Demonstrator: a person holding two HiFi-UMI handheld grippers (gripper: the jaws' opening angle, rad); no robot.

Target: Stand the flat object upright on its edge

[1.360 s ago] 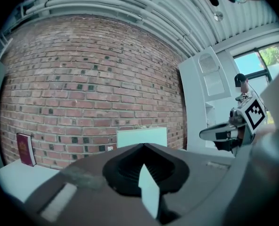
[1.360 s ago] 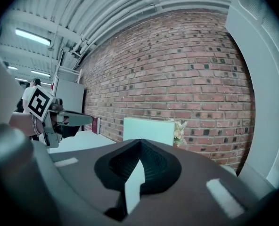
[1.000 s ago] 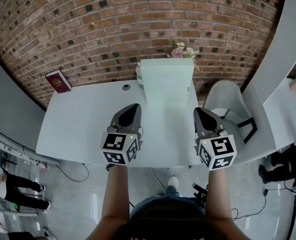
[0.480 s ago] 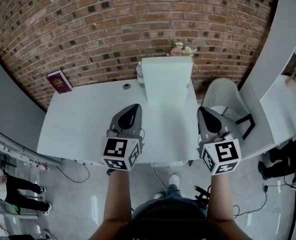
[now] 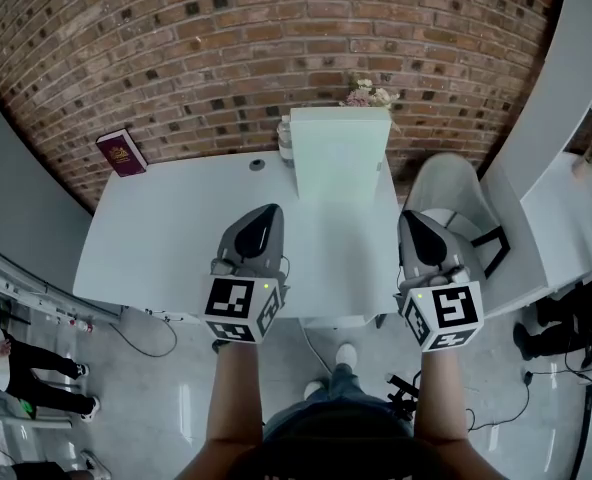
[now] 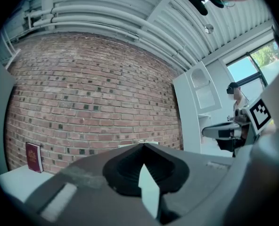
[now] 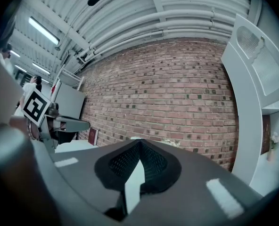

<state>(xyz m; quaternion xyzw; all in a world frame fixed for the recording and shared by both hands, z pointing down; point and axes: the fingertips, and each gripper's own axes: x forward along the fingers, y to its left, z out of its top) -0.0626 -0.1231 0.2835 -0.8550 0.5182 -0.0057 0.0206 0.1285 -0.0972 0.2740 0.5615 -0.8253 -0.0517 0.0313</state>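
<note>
Lab-like test hall, a staged workspace, exposed brick wall (image 5: 276, 48), plain white table (image 5: 166, 238), glossy grey floor (image 5: 176, 398), ribbed metal ceiling (image 7: 144, 8) with strip lights (image 7: 44, 30)

A red brick wall (image 5: 276, 48) runs behind the white table (image 5: 156, 238). To the right stand a rounded white chair (image 5: 456, 186) and a tall white shelf unit (image 7: 252, 74). The floor (image 5: 166, 398) is glossy grey. Overhead, pale pipes (image 6: 106, 20) and strip lights (image 7: 43, 29); a window (image 6: 248, 68) shows daylight.

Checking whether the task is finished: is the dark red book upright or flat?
Upright. The dark red book stands on its edge on the white table beside the brick wall; leaning or not, cannot tell.
</note>
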